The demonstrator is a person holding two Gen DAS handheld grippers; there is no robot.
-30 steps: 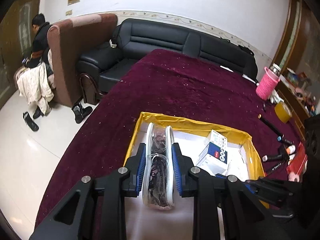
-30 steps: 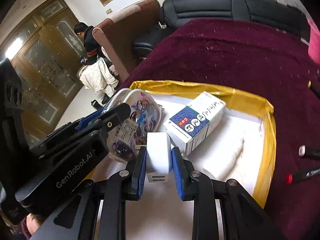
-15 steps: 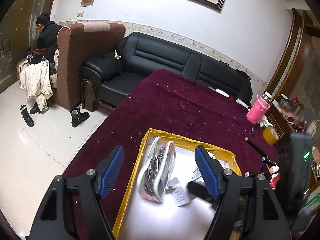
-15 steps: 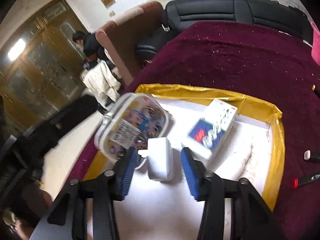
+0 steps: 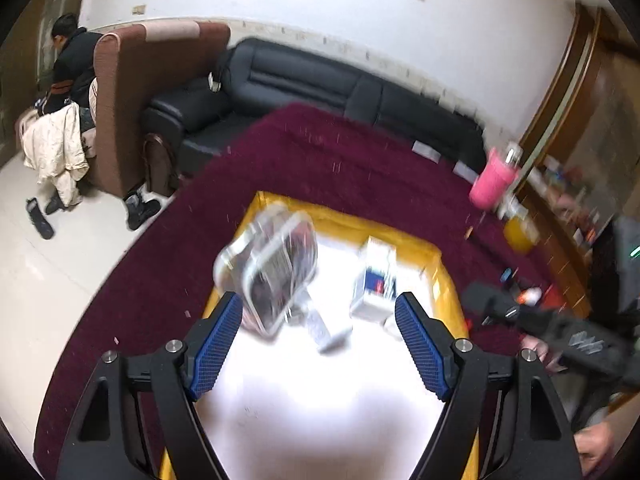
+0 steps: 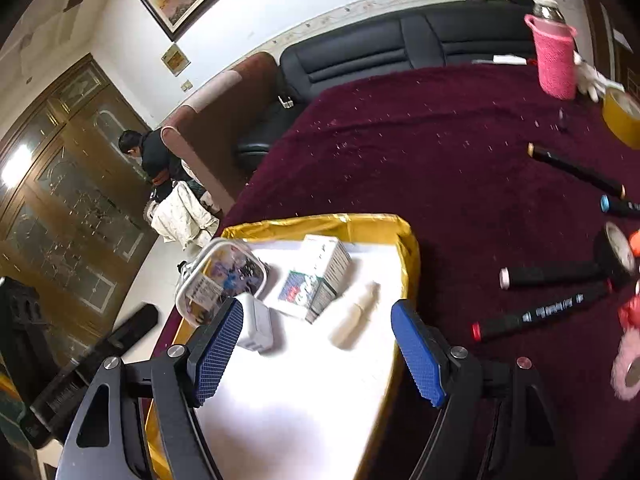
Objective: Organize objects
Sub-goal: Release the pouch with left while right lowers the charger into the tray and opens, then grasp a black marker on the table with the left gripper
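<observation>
**A:** Your left gripper (image 5: 318, 336) has just been spreading its jaws, and they now stand wide apart with nothing pressed between the blue pads (image 5: 218, 344). The clear zip pouch (image 5: 276, 268) lies free in the yellow-rimmed tray (image 5: 344, 216), ahead of the left pad and near the tray's left wall. It is blurred in that view.

**B:** And my right one?

**A:** Your right gripper (image 6: 316, 346) is released too; its jaws have just been opening. The white charger block (image 6: 256, 322) sits on the tray's white floor just beside the left pad (image 6: 218, 350), not gripped. From the right wrist camera the pouch (image 6: 222, 280) is in the tray's far left corner, with the charger in front of it.

**B:** What else is in the tray?

**A:** A white and blue carton (image 6: 316, 280) lies to the right of the pouch, and a small pale bottle (image 6: 358, 318) lies on its side to the right of that, between your right gripper's pads but further ahead.

**B:** Outside it?

**A:** On the maroon cloth (image 6: 440, 128), several black markers (image 6: 548, 312) lie to the tray's right, well apart from it, and a pink holder (image 6: 554, 60) stands at the far edge. Your other gripper (image 5: 560, 328) shows at the right of the left camera's view.
</observation>
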